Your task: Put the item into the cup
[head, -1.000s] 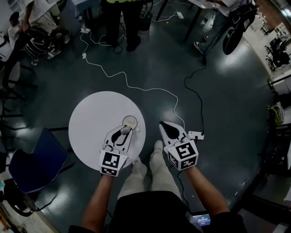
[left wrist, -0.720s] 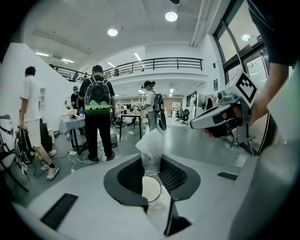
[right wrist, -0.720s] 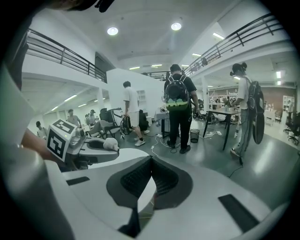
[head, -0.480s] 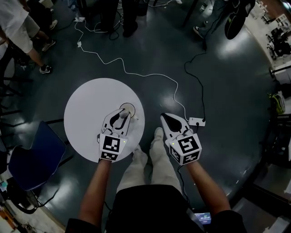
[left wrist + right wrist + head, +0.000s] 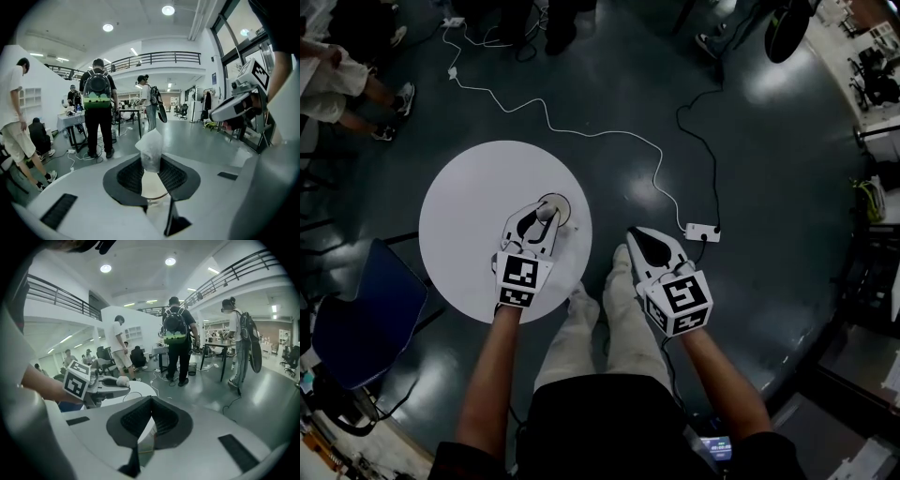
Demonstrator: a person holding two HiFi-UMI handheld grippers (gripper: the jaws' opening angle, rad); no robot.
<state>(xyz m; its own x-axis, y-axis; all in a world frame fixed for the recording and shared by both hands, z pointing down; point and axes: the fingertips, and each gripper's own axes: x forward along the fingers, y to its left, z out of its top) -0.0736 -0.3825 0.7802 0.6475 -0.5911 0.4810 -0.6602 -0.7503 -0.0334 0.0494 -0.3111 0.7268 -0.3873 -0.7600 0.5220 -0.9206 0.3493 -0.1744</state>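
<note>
my left gripper (image 5: 546, 214) is pinching the item (image 5: 151, 147), a crumpled white lump, between its pads, and the lump sticks up past the jaw tips. it hangs right over the cup (image 5: 563, 208), whose clear rim shows just below the jaws in the left gripper view. the cup stands on the round white table (image 5: 469, 206), toward the edge nearest my legs. my right gripper (image 5: 637, 236) has its jaws pressed together with nothing between them, and it hovers off the table, over the dark floor beside my knees. a white cable (image 5: 581, 141) snakes over the floor past the table to a power strip (image 5: 701, 231). a blue chair (image 5: 366, 309) sits left of the table.
</note>
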